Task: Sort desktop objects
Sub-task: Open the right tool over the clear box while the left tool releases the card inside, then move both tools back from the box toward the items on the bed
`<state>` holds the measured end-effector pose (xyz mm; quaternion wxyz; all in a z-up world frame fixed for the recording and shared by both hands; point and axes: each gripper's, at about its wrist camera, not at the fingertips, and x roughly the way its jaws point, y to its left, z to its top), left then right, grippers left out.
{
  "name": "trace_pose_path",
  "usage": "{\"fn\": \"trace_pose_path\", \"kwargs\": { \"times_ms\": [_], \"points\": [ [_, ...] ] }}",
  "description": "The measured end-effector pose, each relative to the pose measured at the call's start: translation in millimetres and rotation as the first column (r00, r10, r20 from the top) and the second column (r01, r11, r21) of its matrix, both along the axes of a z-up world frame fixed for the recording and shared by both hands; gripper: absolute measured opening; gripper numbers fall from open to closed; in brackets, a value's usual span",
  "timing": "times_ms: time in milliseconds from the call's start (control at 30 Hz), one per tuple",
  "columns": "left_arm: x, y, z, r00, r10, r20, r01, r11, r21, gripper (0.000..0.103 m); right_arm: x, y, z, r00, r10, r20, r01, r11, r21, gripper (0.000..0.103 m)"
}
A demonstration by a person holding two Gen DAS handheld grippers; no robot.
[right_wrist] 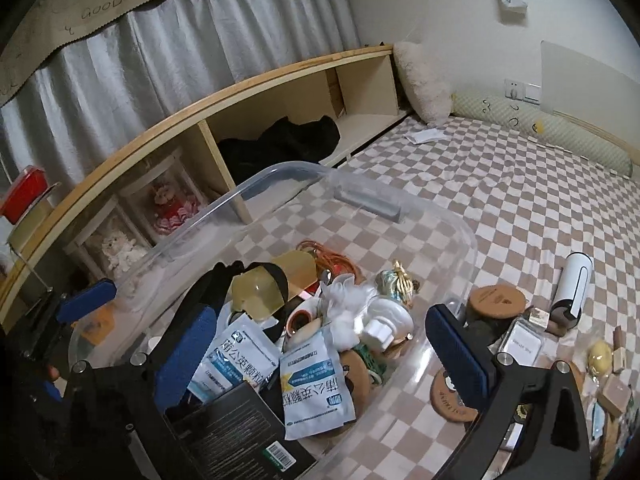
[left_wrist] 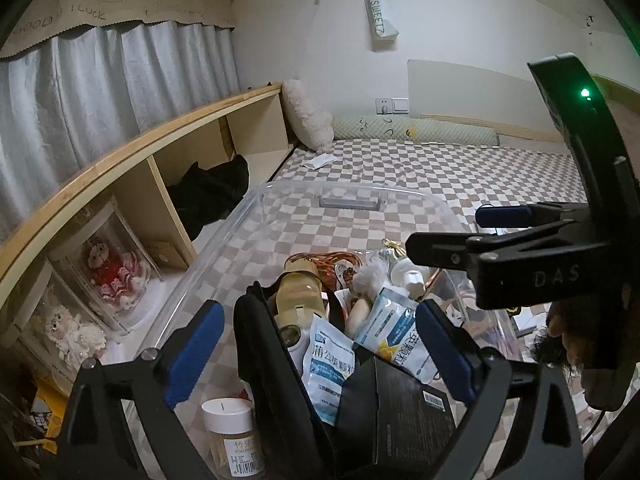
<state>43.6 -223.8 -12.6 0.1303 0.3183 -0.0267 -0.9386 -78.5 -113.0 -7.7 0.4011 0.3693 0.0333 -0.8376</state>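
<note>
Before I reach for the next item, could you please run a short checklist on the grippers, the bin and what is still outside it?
1. Left gripper open, nothing gripped: ok.
2. Right gripper open, nothing gripped: ok.
3. Black box resting inside the clear bin: ok.
4. Bin has free floor at its far end: ok.
5. Everything sorted: not ok; white bottle and cork coasters lie outside on the checkered sheet.
6. Bin lid nearby: cannot tell.
</note>
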Motion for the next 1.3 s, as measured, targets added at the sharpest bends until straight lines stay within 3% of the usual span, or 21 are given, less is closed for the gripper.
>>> {"fn": "trace_pose_path", "kwargs": {
  "times_ms": [67,600,767,1300],
  "points": [
    [-1,0,-1,1.000,0.013,0.013,-0.013,1.000,-0.001,0.103,2,-1,0,1.000,0.008,-0.013,-0.007,1.000,0.014,0.103],
    [-3,-3,-9,0.996,0.036,0.077,-0.037,0.999,0.011,0.103,8,-1,-1,0.999,0.037,-0.026,-0.035,0.997,0.069,0.103],
    [2,-4,-6,0.997,0.042,0.069,-0.045,0.998,0.039,0.103,9,1,2,0.999,0.033,-0.023,-0.031,0.997,0.072,0.103],
    [36,10,21,0.999,0.052,-0.008,-0.052,0.998,0.028,0.103,36,22,26,0.997,0.053,-0.063,-0.049,0.997,0.061,0.103]
  ]
}}
